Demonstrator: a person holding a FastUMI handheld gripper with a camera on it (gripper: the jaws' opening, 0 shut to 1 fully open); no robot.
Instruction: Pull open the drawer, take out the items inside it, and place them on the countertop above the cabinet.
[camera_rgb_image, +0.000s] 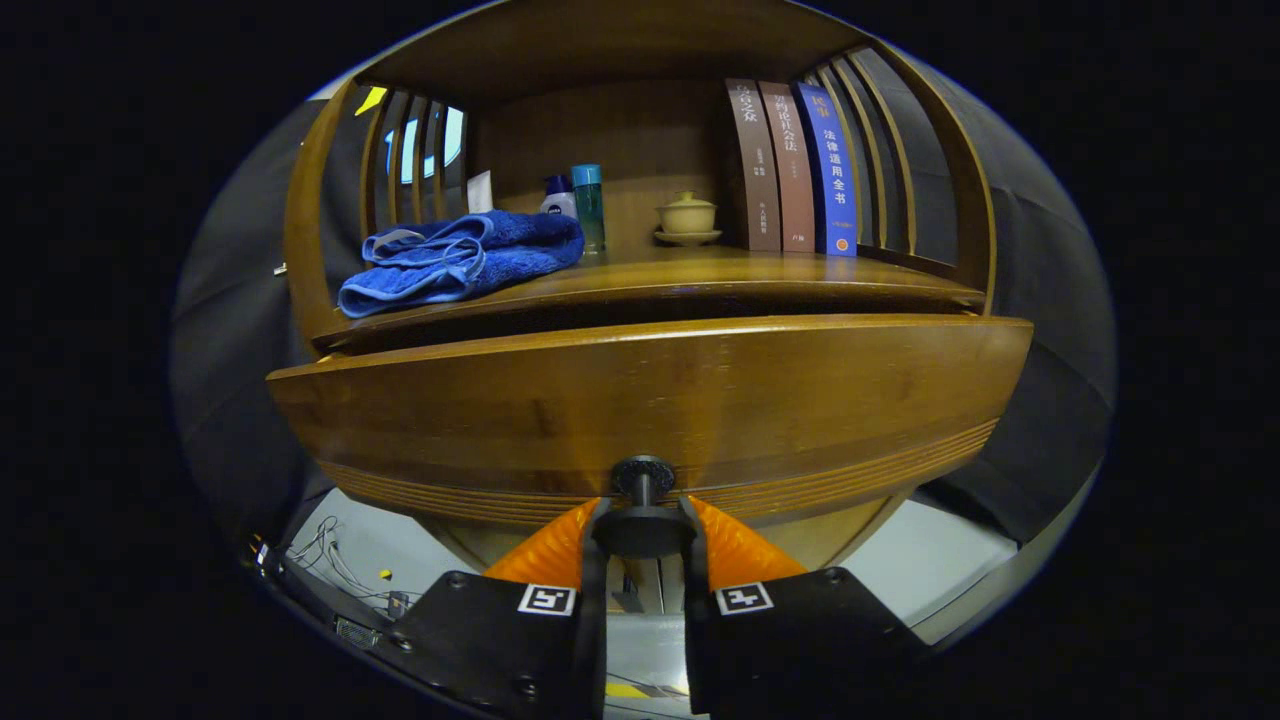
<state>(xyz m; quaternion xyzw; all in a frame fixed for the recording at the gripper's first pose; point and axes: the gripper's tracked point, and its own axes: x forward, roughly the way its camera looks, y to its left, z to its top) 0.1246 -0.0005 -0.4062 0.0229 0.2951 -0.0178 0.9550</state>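
Note:
The wooden drawer front (650, 400) stands pulled a little way out from the cabinet, with a dark gap above it under the countertop (720, 275). A round dark knob (643, 520) sticks out of the drawer's lower middle. My gripper (643, 530) is shut on that knob, one finger pressing each side of it. The inside of the drawer is hidden behind its front.
On the countertop lie a folded blue towel (465, 258), a white bottle (558, 198), a teal bottle (588, 205), a lidded beige cup on a saucer (686, 217) and three upright books (795, 165). Slatted wooden sides close the shelf. Cables (335, 565) lie on the floor below, to the left.

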